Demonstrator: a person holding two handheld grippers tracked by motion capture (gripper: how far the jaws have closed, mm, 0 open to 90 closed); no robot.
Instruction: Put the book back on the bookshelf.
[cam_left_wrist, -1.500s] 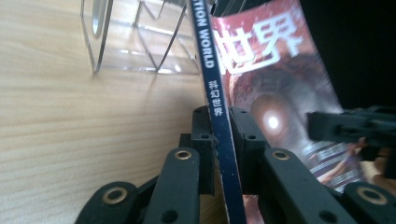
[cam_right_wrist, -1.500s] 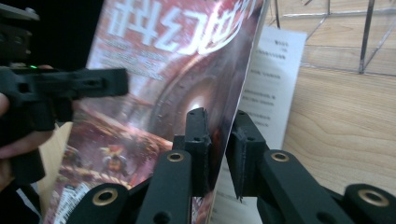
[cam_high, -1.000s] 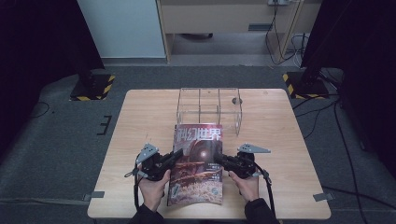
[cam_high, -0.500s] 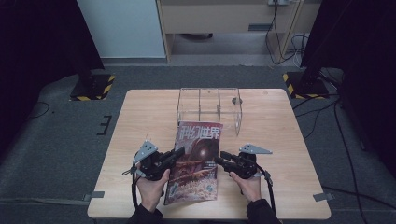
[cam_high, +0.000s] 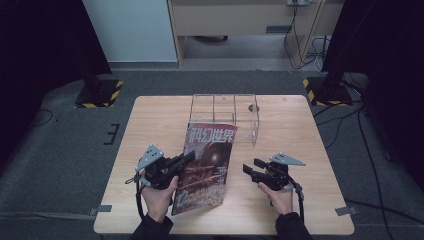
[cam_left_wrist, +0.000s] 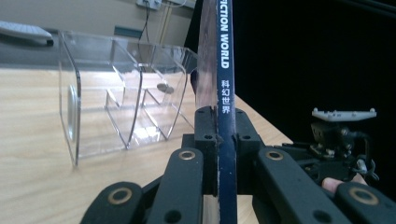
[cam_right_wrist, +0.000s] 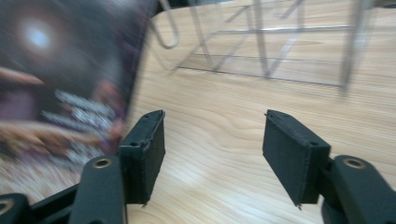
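Note:
A science-fiction magazine (cam_high: 207, 165) with a dark red cover is tilted up on its left side above the wooden table (cam_high: 300, 125). My left gripper (cam_high: 189, 157) is shut on its spine edge; the blue spine (cam_left_wrist: 225, 70) stands upright between my pads (cam_left_wrist: 217, 126). My right gripper (cam_high: 248, 167) sits to the right of the magazine, apart from it. Its jaws have just been opening, and its pads (cam_right_wrist: 212, 140) have only bare table between them. The blurred cover (cam_right_wrist: 60, 84) lies to their left. A clear acrylic organizer (cam_high: 225, 112) stands just beyond the magazine.
The organizer (cam_left_wrist: 116, 93) has several open compartments (cam_right_wrist: 271, 42) facing me. My right gripper (cam_left_wrist: 343, 135) appears past the spine in the left gripper view. Two black stands with yellow-black striped bases (cam_high: 100, 92) flank the table on the grey floor.
My right gripper has let go of the magazine's right edge, opened and moved off to the right. My left gripper has lifted the magazine's spine side, so the cover now tilts.

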